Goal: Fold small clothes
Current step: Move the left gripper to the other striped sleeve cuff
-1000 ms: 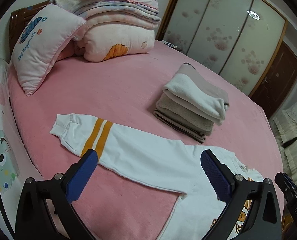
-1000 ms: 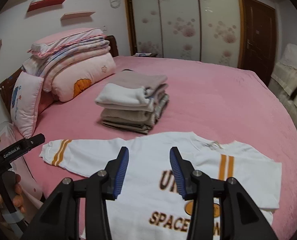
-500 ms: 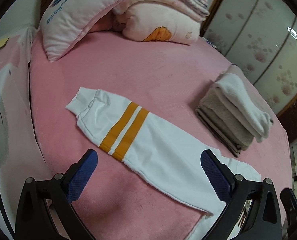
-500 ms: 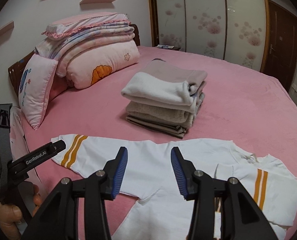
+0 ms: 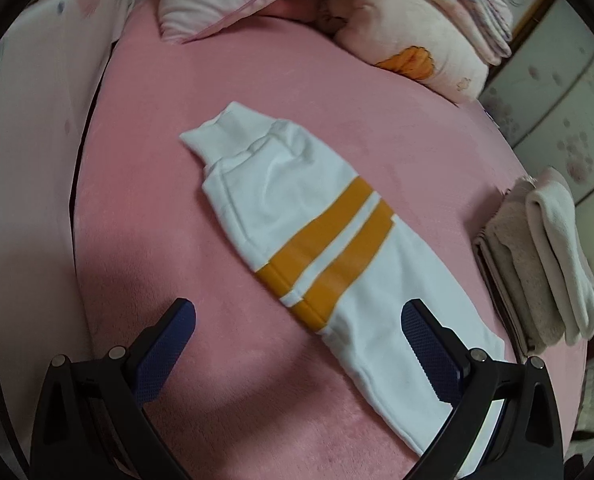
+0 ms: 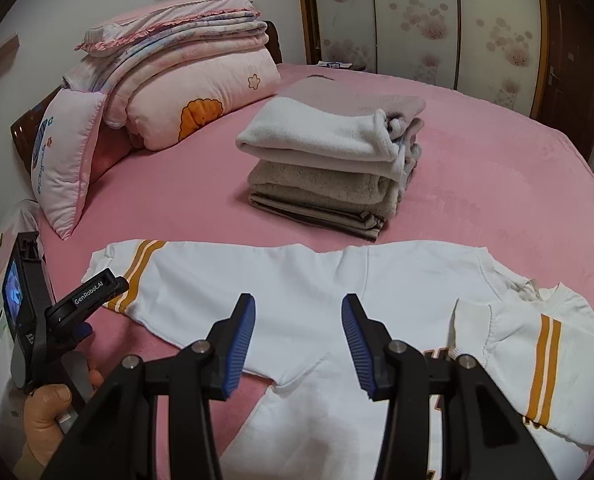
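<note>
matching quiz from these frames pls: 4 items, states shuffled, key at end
1. white sweatshirt's outstretched sleeve with orange stripes
2. its other striped sleeve
3. stack of beige and white fleece clothes
4. left claw

a. folded in over the chest
b. open above the sleeve
c. lying flat, unfolded
d. folded, piled mid-bed

Pairs: 1-c, 2-a, 3-d, 4-b

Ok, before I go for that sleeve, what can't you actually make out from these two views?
- Print on the sweatshirt chest: right wrist view, hidden by the right claw and the folded-over sleeve.
- Sweatshirt hem: cut off by the bottom edge.
- Sweatshirt body: left wrist view shows only the spread sleeve; the left claw frame covers the rest.
- Lower layers of the folded pile: too bunched to count.
</note>
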A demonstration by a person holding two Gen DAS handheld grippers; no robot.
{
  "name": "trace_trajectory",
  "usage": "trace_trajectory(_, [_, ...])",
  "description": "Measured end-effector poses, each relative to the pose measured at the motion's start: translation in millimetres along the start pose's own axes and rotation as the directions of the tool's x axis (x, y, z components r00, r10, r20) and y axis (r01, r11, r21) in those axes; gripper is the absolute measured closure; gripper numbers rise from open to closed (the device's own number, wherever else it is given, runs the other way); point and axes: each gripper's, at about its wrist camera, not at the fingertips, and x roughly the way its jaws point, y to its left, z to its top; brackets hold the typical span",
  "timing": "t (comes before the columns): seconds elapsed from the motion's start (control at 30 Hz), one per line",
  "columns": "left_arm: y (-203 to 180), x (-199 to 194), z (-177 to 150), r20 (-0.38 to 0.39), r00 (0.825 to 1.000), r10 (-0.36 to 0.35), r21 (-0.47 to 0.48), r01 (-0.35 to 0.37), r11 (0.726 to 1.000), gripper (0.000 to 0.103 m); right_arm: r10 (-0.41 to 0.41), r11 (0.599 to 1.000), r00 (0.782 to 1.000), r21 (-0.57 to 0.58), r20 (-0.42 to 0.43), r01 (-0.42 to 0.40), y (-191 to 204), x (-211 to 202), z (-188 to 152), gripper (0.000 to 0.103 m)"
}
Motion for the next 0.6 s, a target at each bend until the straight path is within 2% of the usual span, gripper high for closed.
trace_trajectory(0.13, [12.3,9.1,2.9,0.027,0.999,-0.034,-0.082,0.036,0.996,0.001,0.012,1.0,1.0,-0.009,-0.013,-0.012,1.6,8.2,-4.4,0.058])
trace_trajectory(0.27, [15.5,24.2,10.4,0.024,0.999,-0.031,-0.117,0.033,0.993,0.001,0.022,1.0,0.999,-0.012,-0.031,-0.022,3.3,15.8,-8.2,0.058])
trace_trajectory(0.6, [3.6,54.7,26.2,0.043,0.998,0.038,-0.134,-0.032,0.991,0.001,0.021,1.0,0.998,-0.007,-0.056,-0.021,-4.2,23.8,-15.4,0.058])
